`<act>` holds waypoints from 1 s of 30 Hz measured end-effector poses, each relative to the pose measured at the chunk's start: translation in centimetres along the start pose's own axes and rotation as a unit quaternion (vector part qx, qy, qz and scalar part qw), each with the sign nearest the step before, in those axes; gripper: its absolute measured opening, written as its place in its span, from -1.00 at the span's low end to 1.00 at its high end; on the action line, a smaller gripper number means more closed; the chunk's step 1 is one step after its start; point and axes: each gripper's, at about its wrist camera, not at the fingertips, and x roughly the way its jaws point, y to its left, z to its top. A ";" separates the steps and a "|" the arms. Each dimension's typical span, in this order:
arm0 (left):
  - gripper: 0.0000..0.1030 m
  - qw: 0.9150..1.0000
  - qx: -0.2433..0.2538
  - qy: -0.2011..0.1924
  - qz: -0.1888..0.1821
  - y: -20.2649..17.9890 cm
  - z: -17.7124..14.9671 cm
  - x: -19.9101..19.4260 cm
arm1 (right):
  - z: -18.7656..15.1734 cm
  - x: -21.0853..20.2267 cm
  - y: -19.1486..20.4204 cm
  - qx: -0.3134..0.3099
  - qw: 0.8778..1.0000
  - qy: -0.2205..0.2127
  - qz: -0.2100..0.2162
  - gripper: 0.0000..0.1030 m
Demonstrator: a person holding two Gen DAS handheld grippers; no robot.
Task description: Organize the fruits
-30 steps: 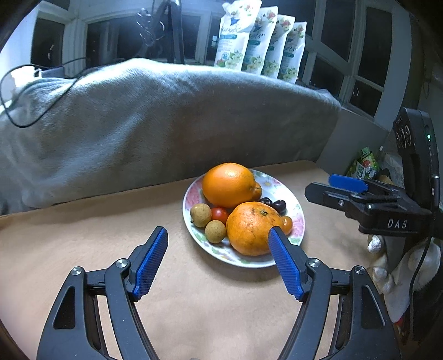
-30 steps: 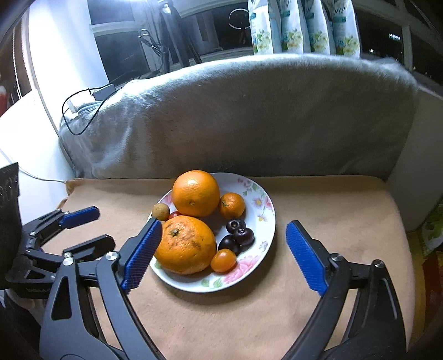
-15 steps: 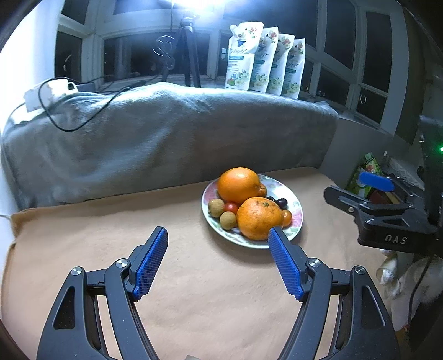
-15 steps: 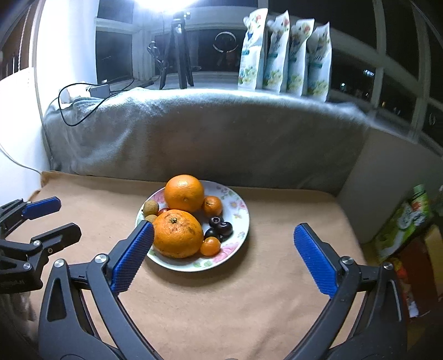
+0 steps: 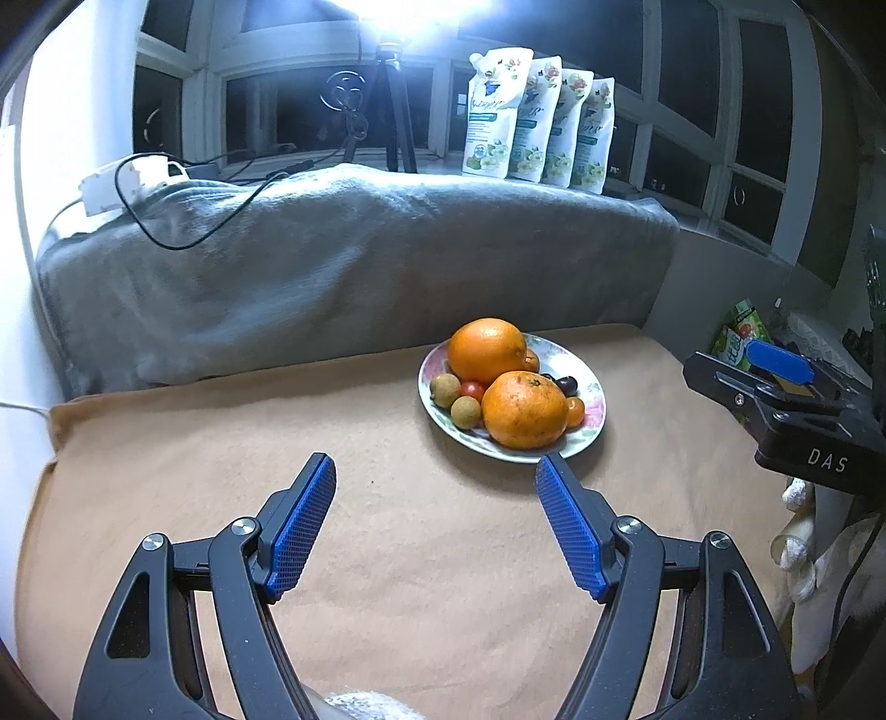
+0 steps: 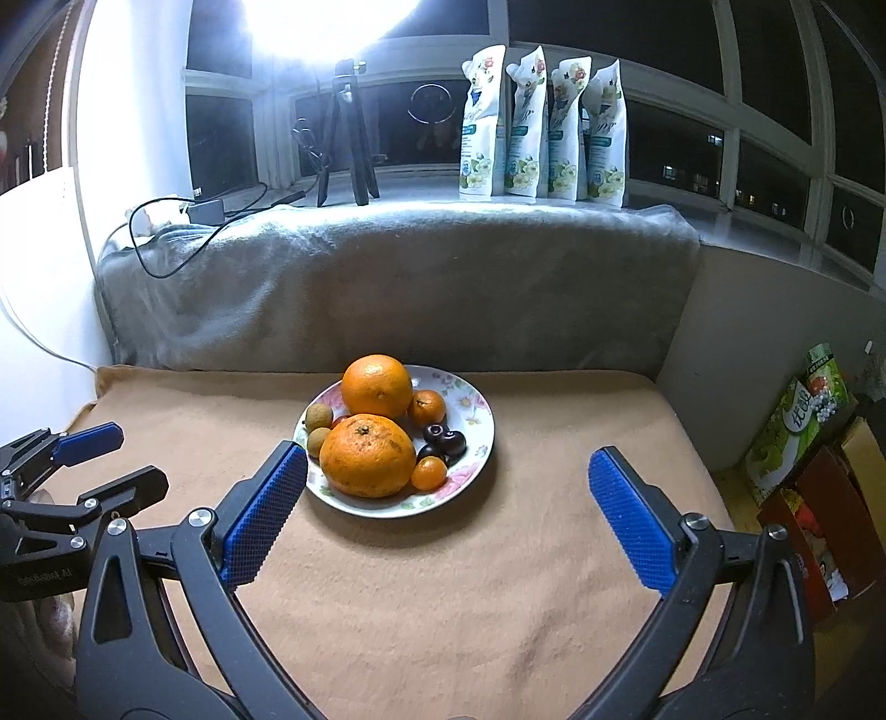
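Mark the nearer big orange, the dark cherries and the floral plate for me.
nearer big orange (image 6: 367, 455): right wrist view, middle of its rind.
dark cherries (image 6: 449, 441): right wrist view, on the right-hand cherry.
floral plate (image 6: 470, 401): right wrist view, bare patterned rim at back right.

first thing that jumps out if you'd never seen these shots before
The flowered plate heaped with fruit stands out in the middle of the tan blanket, topped by two big oranges, one behind the other. Next comes the glaring light at the dark window, above a tripod and a row of four white pouches on the sill. Both tools, left and right, hang open and empty short of the plate.
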 end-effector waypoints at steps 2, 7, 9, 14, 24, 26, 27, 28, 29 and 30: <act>0.46 1.000 -0.002 -0.001 0.001 0.0 0.0 -0.2 | 0.0 -0.1 0.0 0.001 1.000 -0.001 0.000 1.00; 0.47 1.000 -0.006 0.000 0.006 0.2 -0.2 -0.6 | 0.0 -0.5 0.1 0.002 1.000 -0.005 0.000 1.00; 0.47 1.000 -0.008 0.002 0.005 0.3 -0.3 -0.7 | 0.0 -0.6 0.1 0.001 1.000 -0.006 0.000 1.00; 0.47 1.000 -0.009 0.002 0.005 0.4 -0.4 -0.9 | 0.0 -0.9 0.4 -0.003 1.000 -0.009 0.000 1.00; 0.47 1.000 -0.009 -0.005 0.010 0.5 -0.4 -1.5 | -0.1 -1.2 0.7 -0.007 1.000 -0.011 -0.001 1.00; 0.47 1.000 -0.008 -0.007 0.011 0.4 -0.4 -1.5 | -0.1 -1.3 0.8 -0.008 1.000 -0.012 -0.002 1.00; 0.47 1.000 -0.008 -0.007 0.011 0.4 -0.5 -1.6 | -0.1 -1.3 0.9 -0.010 1.000 -0.013 -0.003 1.00; 0.47 1.000 -0.008 -0.008 0.011 0.4 -0.5 -1.6 | 0.0 -1.4 0.9 -0.011 1.000 -0.013 -0.003 1.00; 0.47 1.000 -0.008 -0.008 0.012 0.4 -0.4 -1.6 | -0.1 -1.4 1.0 -0.011 1.000 -0.013 -0.003 1.00; 0.47 1.000 -0.008 -0.008 0.011 0.4 -0.4 -1.6 | -0.1 -1.4 1.0 -0.011 1.000 -0.013 -0.002 1.00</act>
